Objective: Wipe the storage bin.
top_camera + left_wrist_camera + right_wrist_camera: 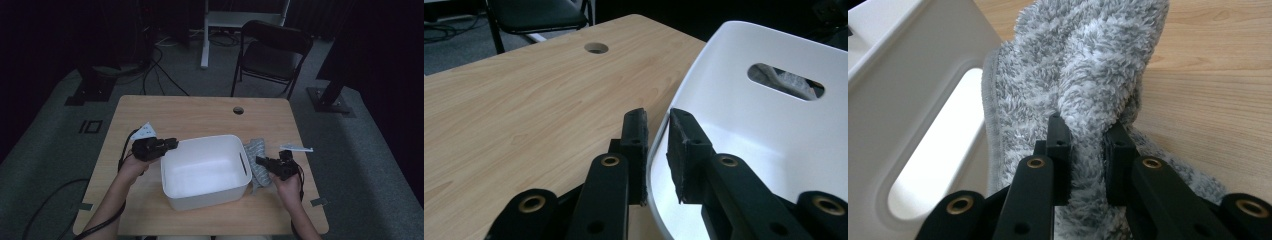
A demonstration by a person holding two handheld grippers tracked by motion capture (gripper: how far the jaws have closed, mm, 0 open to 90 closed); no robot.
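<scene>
Straddling the near rim of the white bin [744, 125], the left claw [657, 150] has one pad outside the wall and one inside; a narrow gap shows between the inner pad and the plastic, so whether the pads truly press on the rim is hard to judge, though they look nearly closed on it. In the high view the left claw [167, 145] sits at the bin's [205, 170] upper-left corner, left of centre, and the contact there is too small and dark to read.

The right claw [1087, 155] is clamped on a raised fold of the grey fluffy cloth [1083, 75], the pile bulging between and above the pads. In the right gripper view the cloth lies on the tabletop [1208, 100], pressed up beside the bin wall with its handle slot [933, 165]; its lower part is cut off by the frame edge. In the high view the cloth [256, 150] is a small grey patch just right of the bin, partly covered by the right claw [265, 162] and hand.

Through the far handle slot [785, 81] in the left gripper view something crinkled shows, too small to identify. A white packet [145, 131] lies at centre left and a slim white thing [296, 148] at centre right of the high view; both are blurred.
</scene>
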